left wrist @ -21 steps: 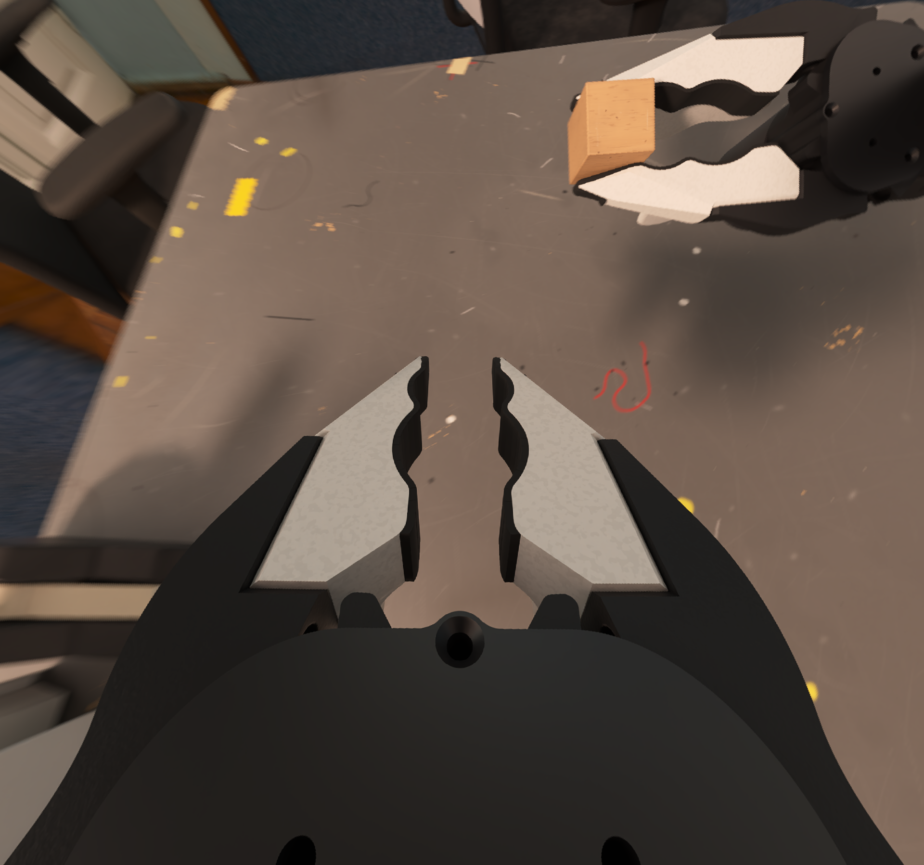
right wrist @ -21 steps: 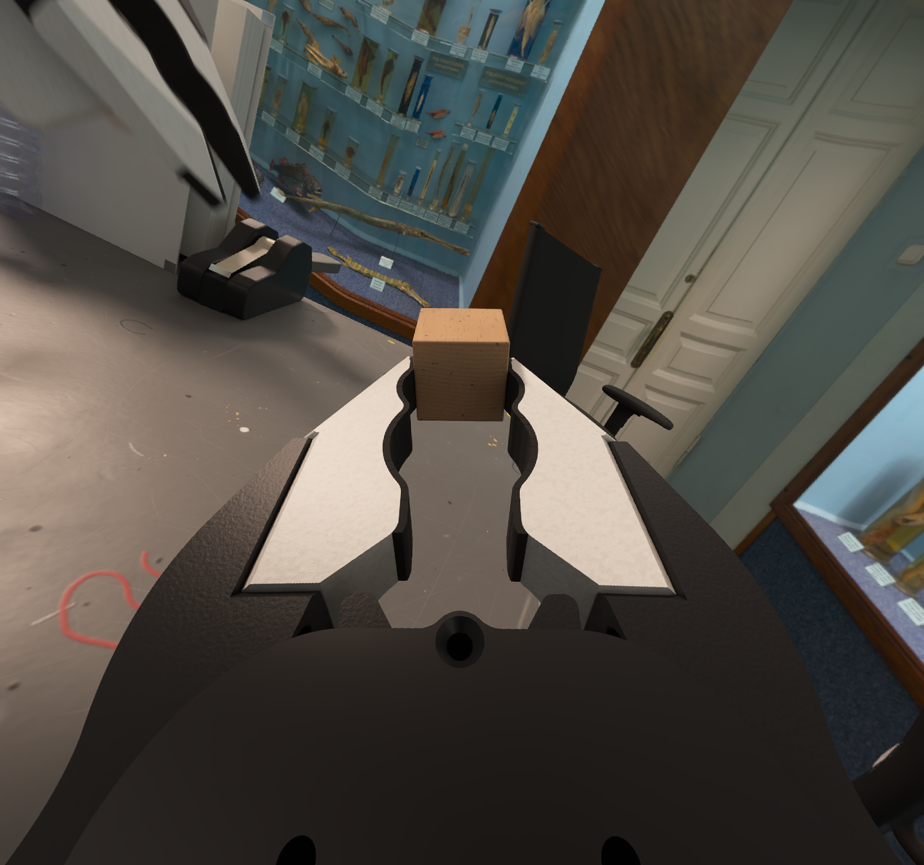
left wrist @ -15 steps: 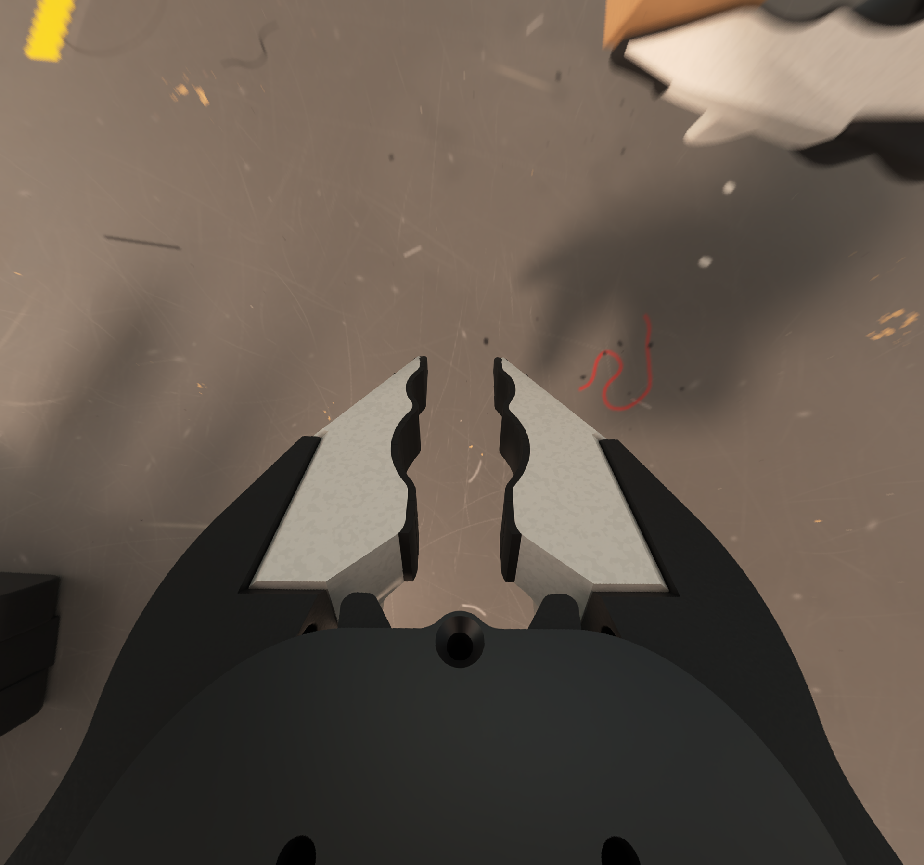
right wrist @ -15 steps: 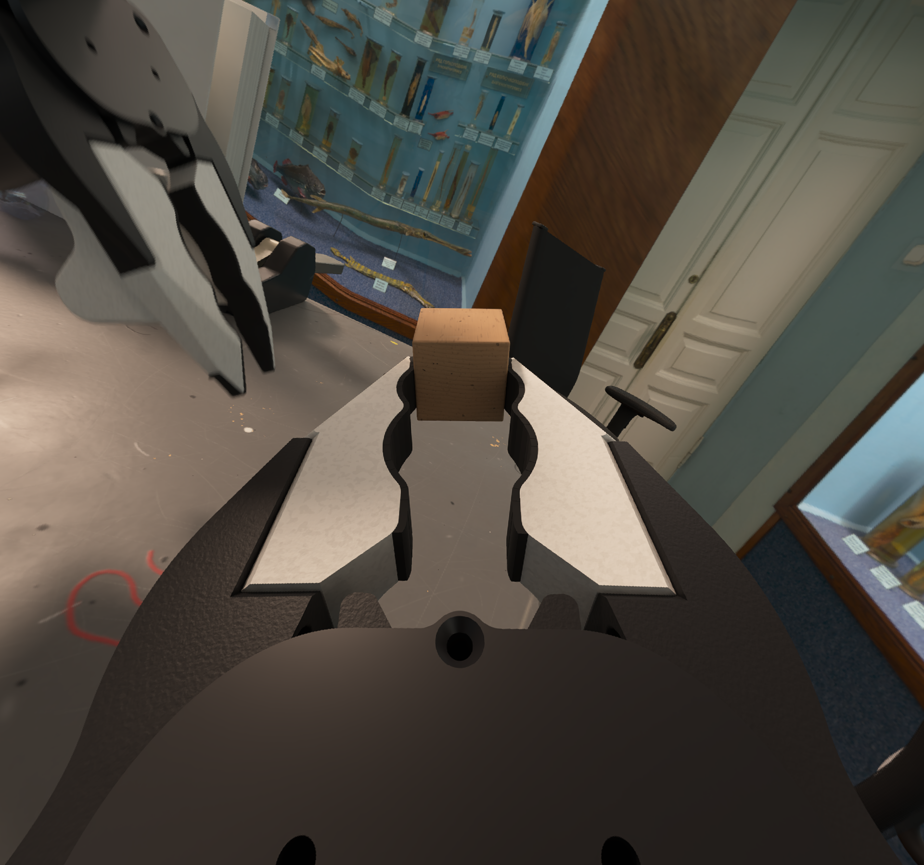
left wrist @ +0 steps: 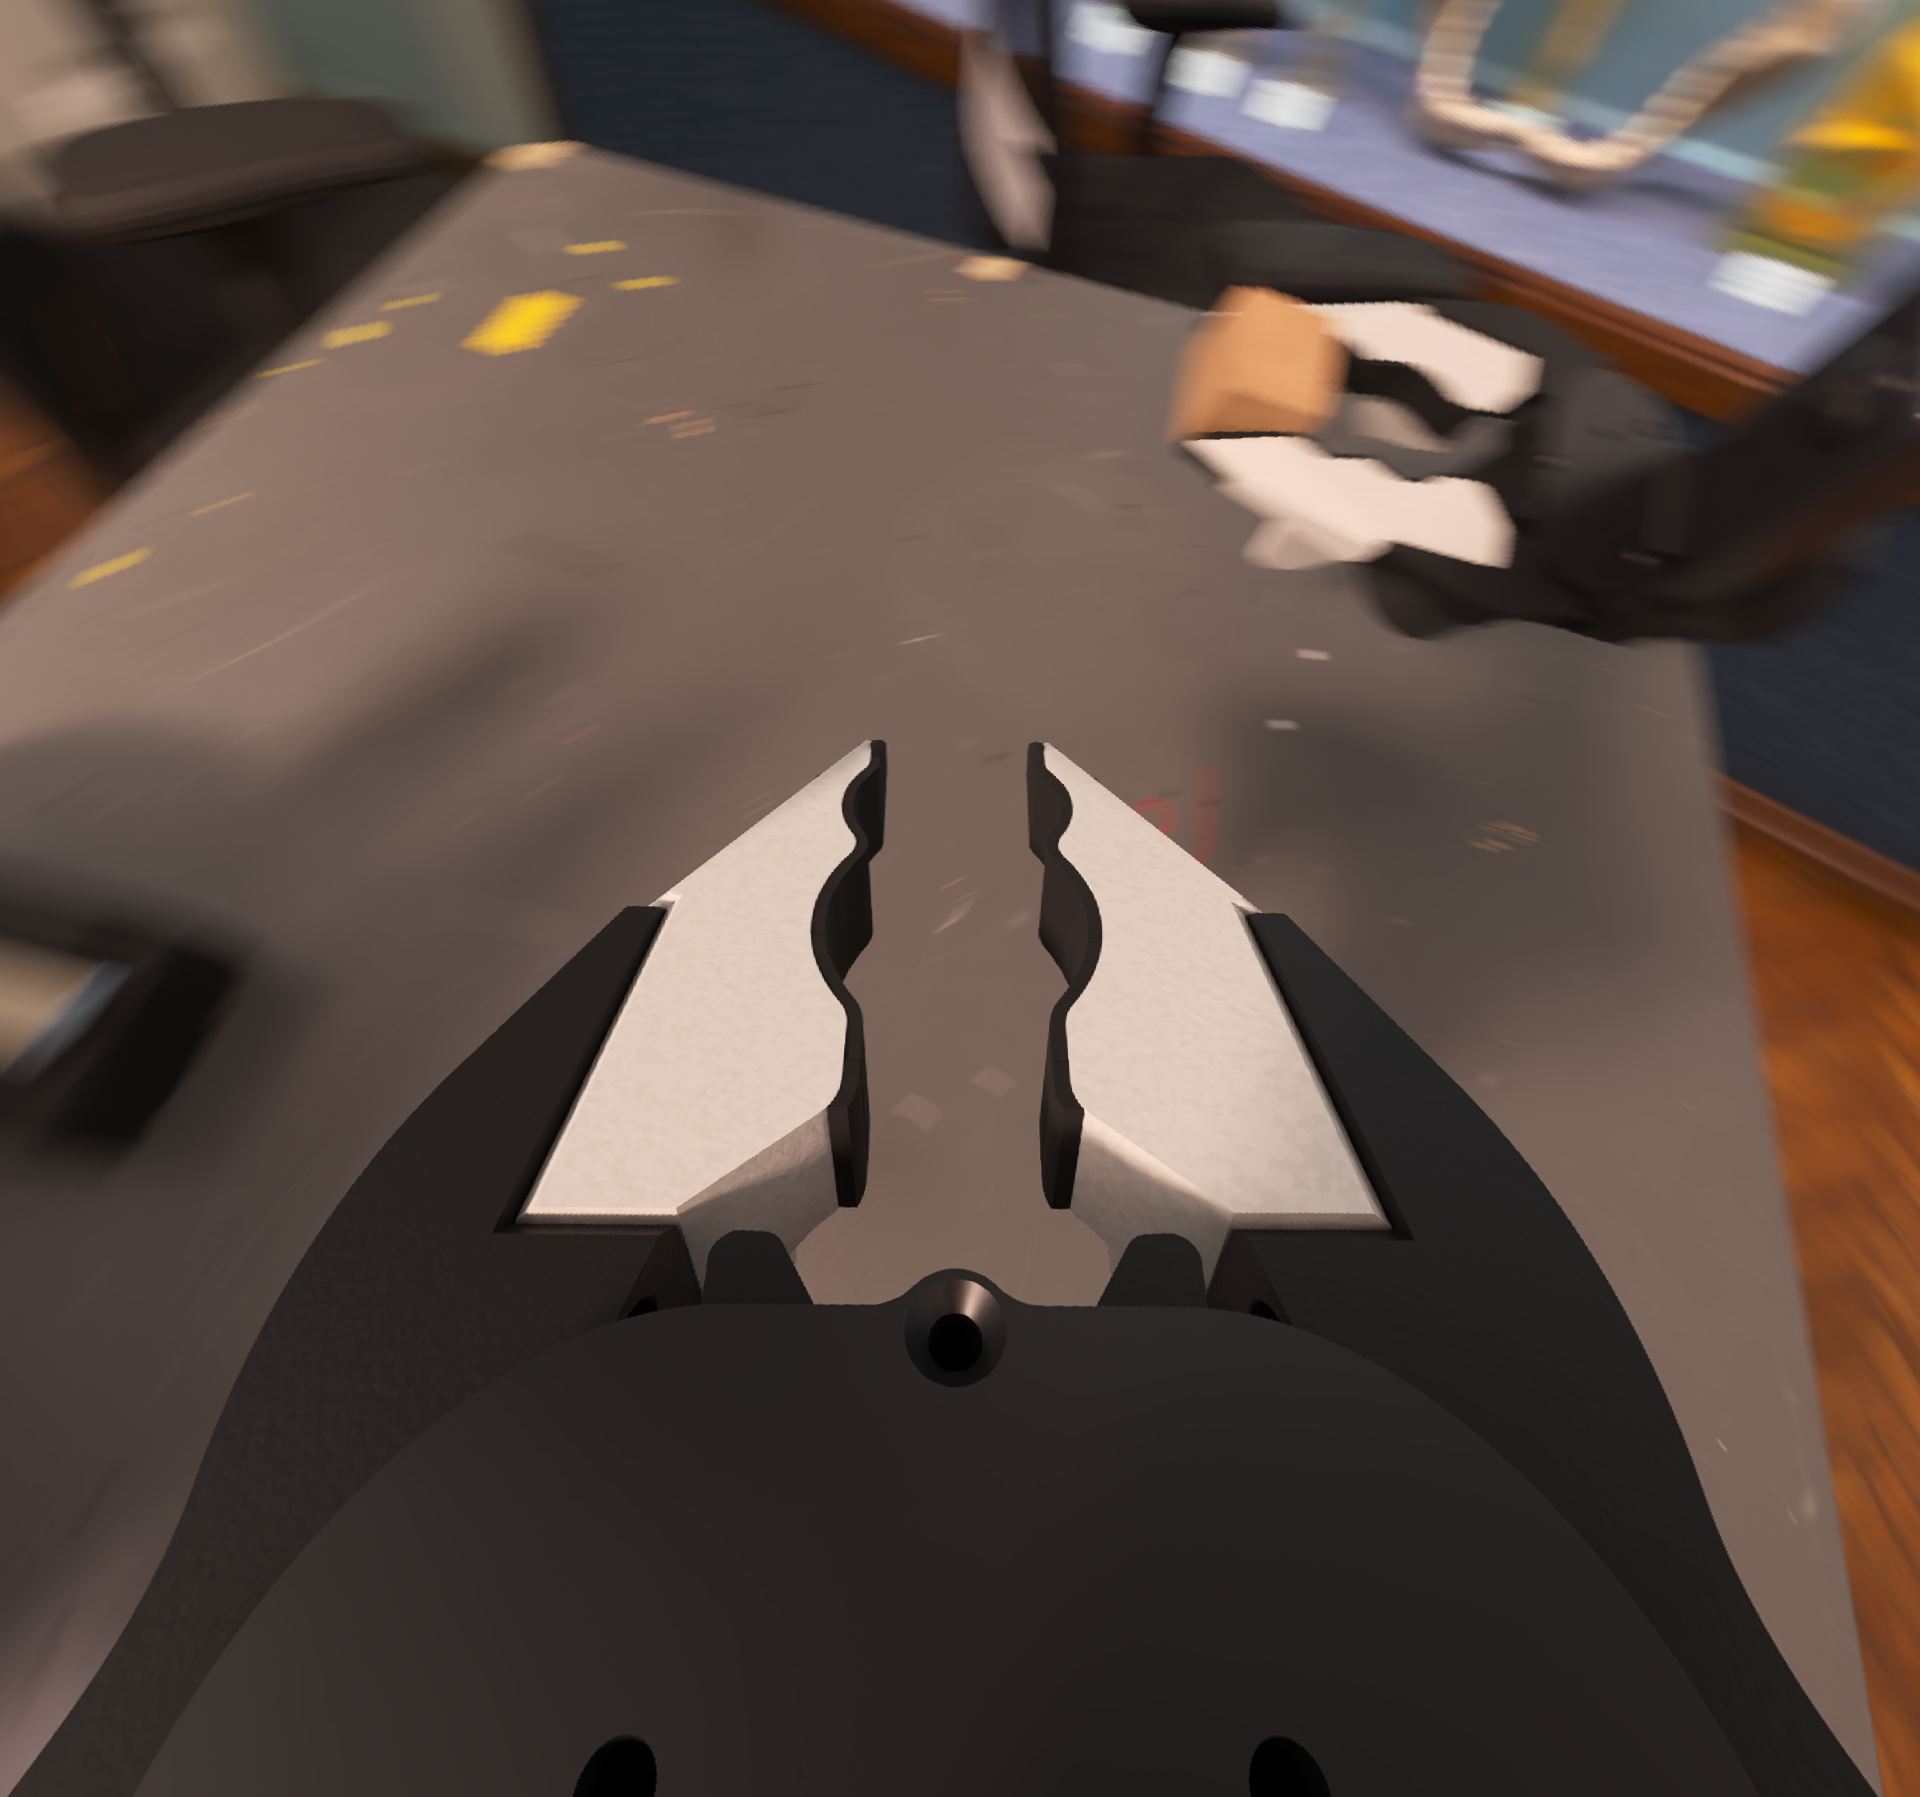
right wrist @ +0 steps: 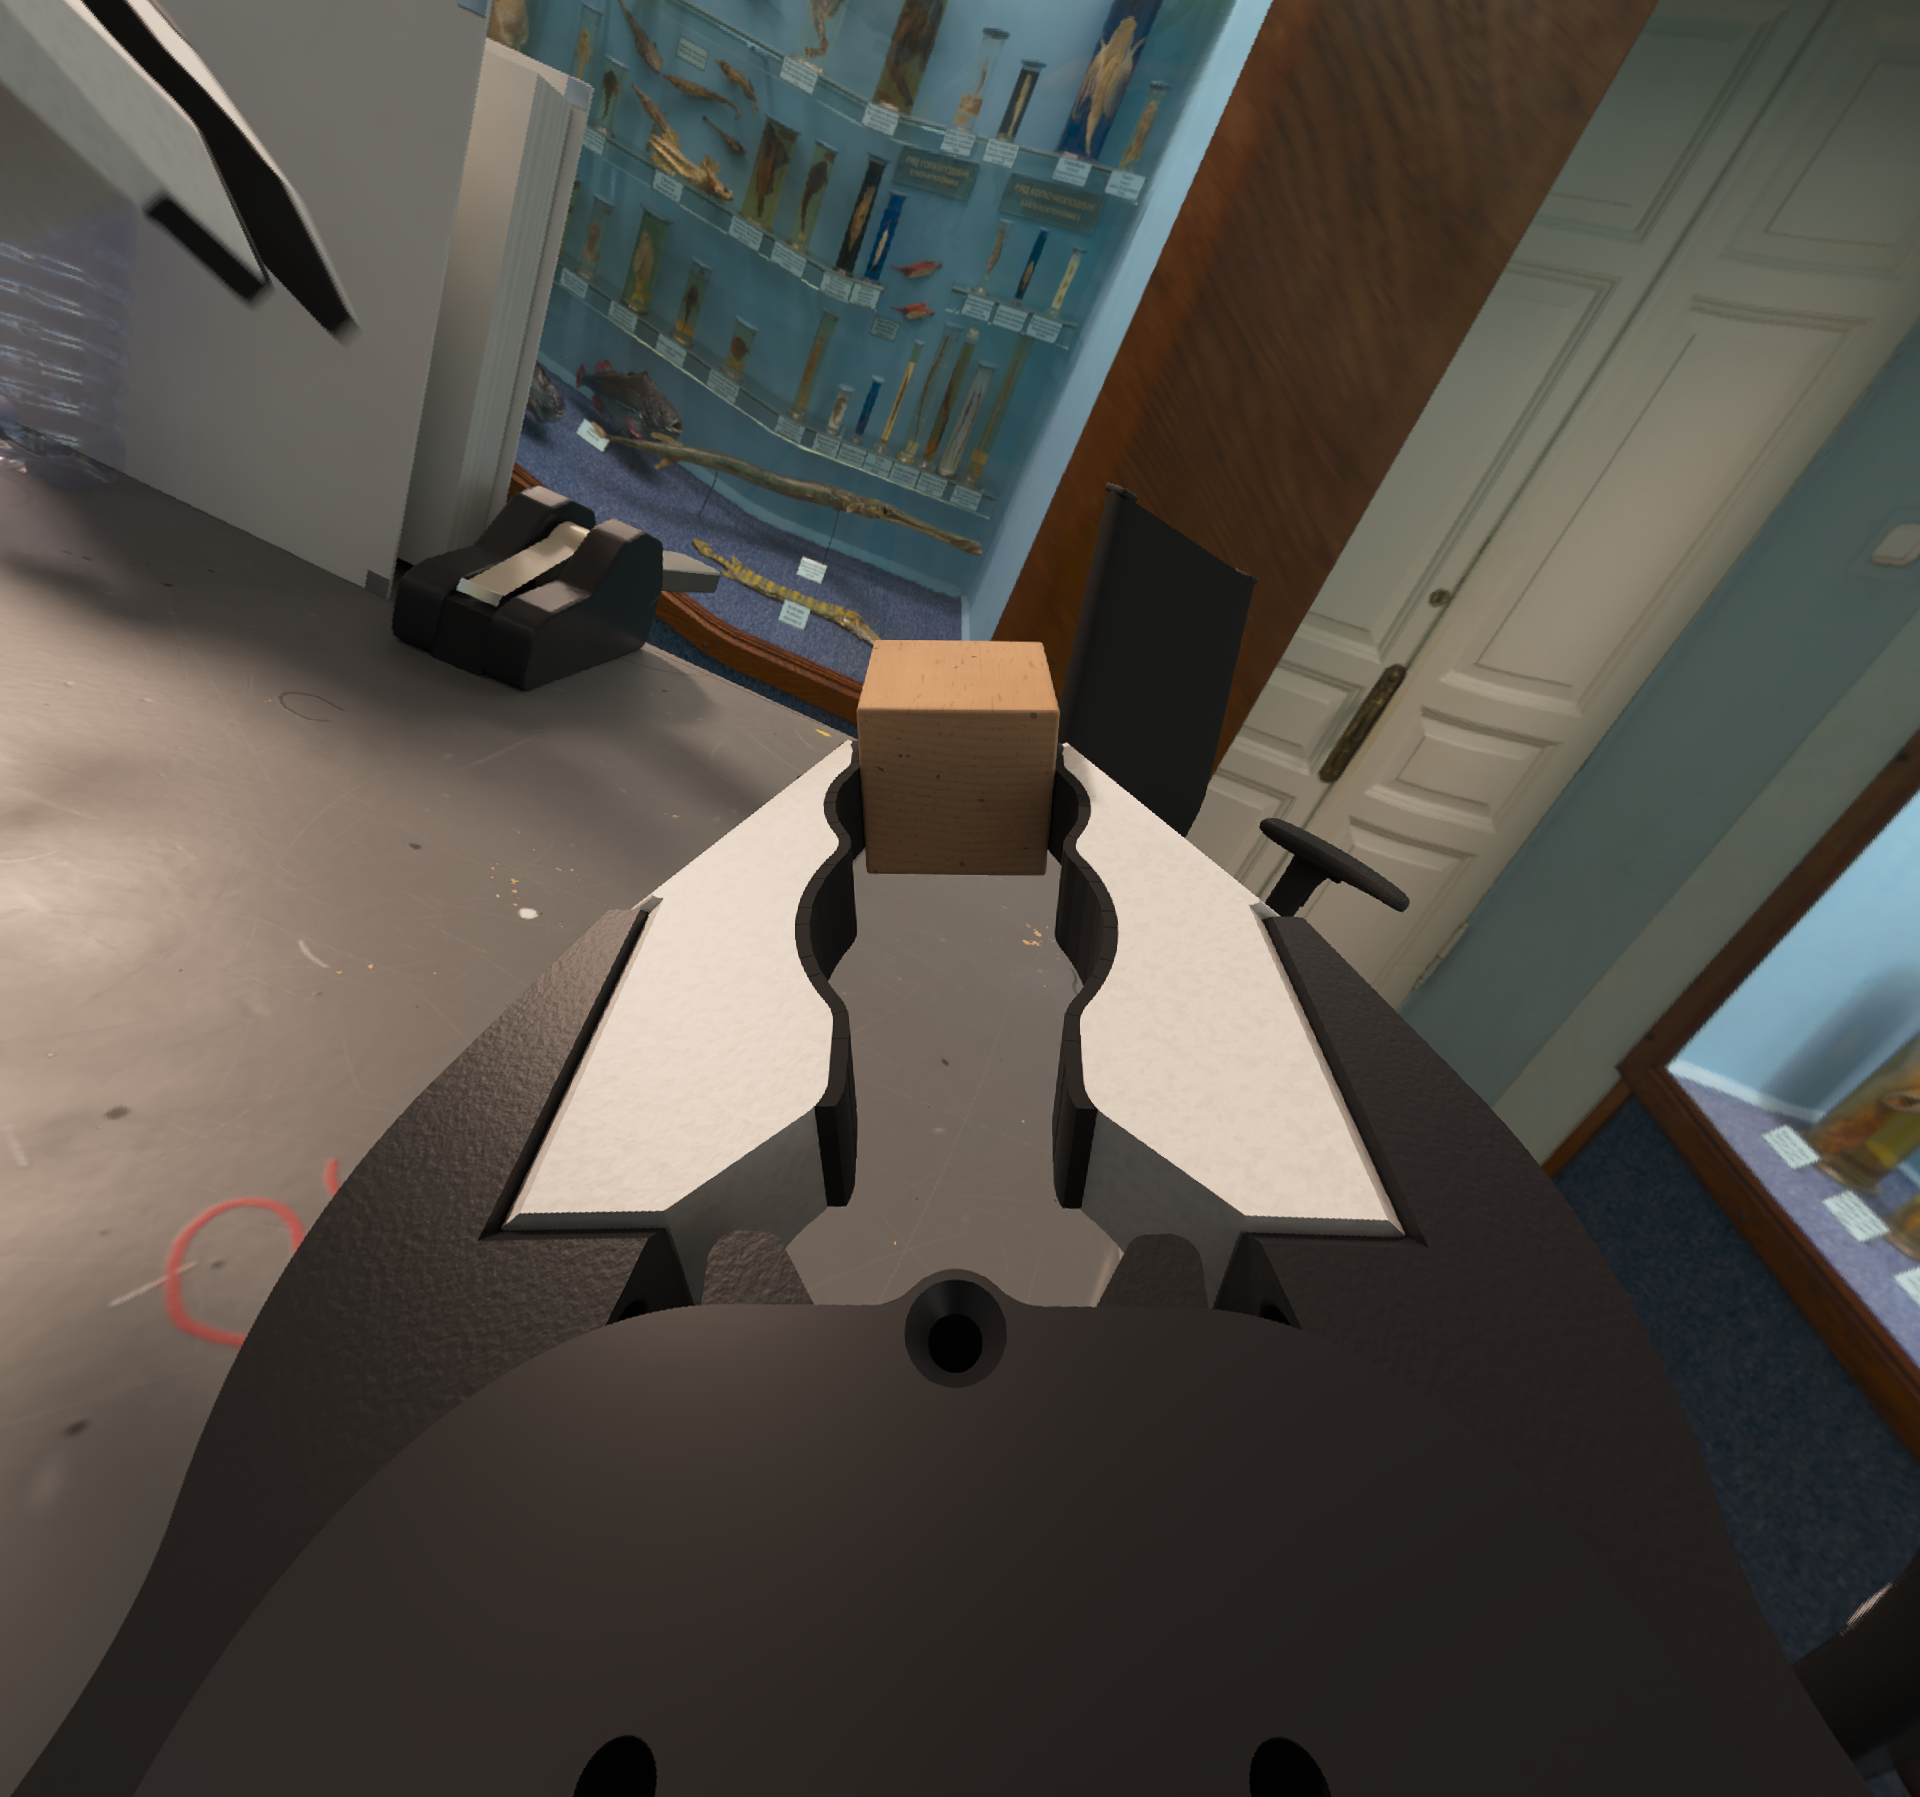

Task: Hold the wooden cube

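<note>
Here the right tongs (right wrist: 956, 760) pinch the wooden cube (right wrist: 958, 760) at their very tips, at frame centre, lifted clear of the grey desk (right wrist: 260, 864). With so shallow a bite, I judge a jolt could twist it free. The left tongs (left wrist: 956, 760), narrowly parted and empty, show blurred surroundings; a swing toward the cube at upper right might knock it. The small labels in the display case are too tiny to read.

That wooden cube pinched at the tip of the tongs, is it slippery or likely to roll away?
Probably not. The wooden cube looks stiff, with flat faces the right tongs press squarely, so it likely sits firm. Only the fingertips hold it, so a knock might twist it loose. If dropped, its flat sides should stop rolling.
</note>
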You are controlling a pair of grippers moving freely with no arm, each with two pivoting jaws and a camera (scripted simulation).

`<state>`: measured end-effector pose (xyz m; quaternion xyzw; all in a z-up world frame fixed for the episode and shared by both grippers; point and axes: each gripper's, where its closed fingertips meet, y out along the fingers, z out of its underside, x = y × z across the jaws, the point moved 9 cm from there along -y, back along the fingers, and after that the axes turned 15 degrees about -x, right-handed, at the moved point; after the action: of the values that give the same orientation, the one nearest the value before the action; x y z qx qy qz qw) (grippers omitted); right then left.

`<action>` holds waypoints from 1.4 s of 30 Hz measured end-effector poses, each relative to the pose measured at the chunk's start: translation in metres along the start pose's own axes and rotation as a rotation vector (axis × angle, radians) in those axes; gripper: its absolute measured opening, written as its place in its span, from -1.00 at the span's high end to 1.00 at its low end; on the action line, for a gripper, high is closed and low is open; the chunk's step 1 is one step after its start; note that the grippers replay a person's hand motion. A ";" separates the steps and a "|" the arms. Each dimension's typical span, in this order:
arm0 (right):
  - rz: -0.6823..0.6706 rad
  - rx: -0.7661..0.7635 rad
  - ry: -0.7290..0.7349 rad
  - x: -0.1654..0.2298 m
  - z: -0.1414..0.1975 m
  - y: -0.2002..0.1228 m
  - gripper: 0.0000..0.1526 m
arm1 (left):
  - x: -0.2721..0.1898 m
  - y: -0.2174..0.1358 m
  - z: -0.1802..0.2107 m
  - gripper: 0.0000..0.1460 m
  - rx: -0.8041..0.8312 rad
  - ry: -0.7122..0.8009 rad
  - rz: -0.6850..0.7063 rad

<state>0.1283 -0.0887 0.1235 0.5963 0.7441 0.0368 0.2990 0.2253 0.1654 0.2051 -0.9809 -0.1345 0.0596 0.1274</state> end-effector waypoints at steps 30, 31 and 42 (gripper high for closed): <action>-0.015 0.017 -0.001 0.001 0.001 0.002 0.55 | 0.099 -0.123 0.089 1.00 0.520 -0.483 -0.621; -0.017 0.018 -0.002 0.001 0.002 0.002 0.55 | 0.098 -0.124 0.087 1.00 0.510 -0.480 -0.627; -0.012 0.017 -0.013 0.000 0.002 0.001 0.55 | 0.104 -0.120 0.120 0.61 0.649 -0.748 -0.660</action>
<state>0.1301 -0.0892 0.1228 0.5945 0.7460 0.0248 0.2989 0.2768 0.3340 0.1136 -0.7105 -0.4431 0.3965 0.3764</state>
